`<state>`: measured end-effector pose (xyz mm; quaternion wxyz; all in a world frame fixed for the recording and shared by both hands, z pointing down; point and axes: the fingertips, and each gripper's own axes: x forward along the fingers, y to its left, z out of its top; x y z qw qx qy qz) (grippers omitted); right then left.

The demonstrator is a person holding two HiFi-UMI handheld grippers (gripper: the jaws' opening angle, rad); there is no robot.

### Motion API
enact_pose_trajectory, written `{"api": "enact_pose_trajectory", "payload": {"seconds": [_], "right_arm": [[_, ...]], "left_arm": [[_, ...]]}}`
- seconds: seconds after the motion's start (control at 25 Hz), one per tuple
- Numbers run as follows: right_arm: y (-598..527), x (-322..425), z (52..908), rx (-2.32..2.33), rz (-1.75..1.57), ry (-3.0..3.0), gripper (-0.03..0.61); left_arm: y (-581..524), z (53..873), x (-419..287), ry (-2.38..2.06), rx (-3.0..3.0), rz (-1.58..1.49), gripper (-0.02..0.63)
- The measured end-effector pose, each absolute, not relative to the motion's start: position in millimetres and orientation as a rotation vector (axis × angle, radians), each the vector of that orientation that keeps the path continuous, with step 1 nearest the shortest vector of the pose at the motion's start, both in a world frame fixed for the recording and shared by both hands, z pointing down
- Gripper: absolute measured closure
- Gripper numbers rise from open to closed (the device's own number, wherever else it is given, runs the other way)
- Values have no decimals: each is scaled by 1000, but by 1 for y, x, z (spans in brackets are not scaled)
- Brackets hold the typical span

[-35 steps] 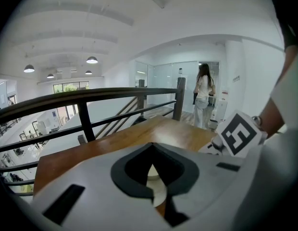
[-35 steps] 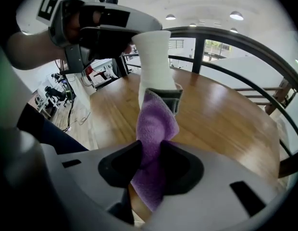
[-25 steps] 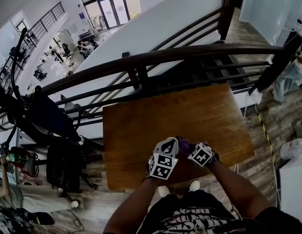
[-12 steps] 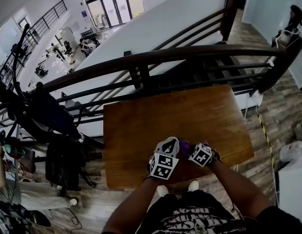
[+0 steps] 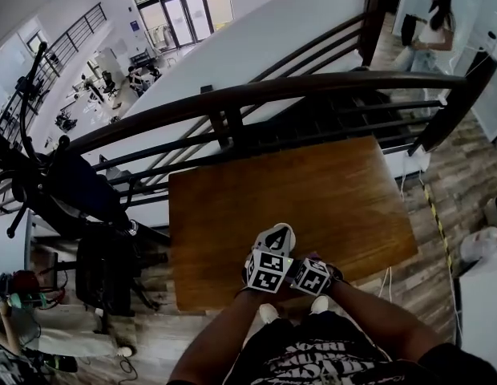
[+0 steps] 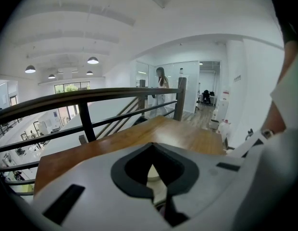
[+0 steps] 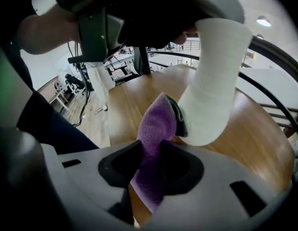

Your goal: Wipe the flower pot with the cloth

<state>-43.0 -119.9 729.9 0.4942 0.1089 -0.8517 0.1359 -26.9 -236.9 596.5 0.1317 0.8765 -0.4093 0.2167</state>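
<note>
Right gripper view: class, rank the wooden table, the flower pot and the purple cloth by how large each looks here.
1. wooden table: spreads across the background.
2. flower pot: tall white shape.
3. purple cloth: narrower strip; it sits nearest the camera, so real sizes stay unsure.

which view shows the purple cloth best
The right gripper view: the purple cloth is pinched between the jaws of the right gripper, touching the pot. The head view and left gripper view show no cloth clearly.
</note>
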Motion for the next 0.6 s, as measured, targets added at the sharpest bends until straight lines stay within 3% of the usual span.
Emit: {"api": "enact_pose_trajectory", "payload": {"seconds": [0.28, 0.6], "right_arm": [[-143, -77, 724, 318, 325, -2112, 462], [-144, -15, 740, 312, 363, -2026, 460]], "left_arm": [[-236, 600, -31, -1182, 2544, 628, 614], [-239, 599, -24, -1174, 2546, 620, 614]]}}
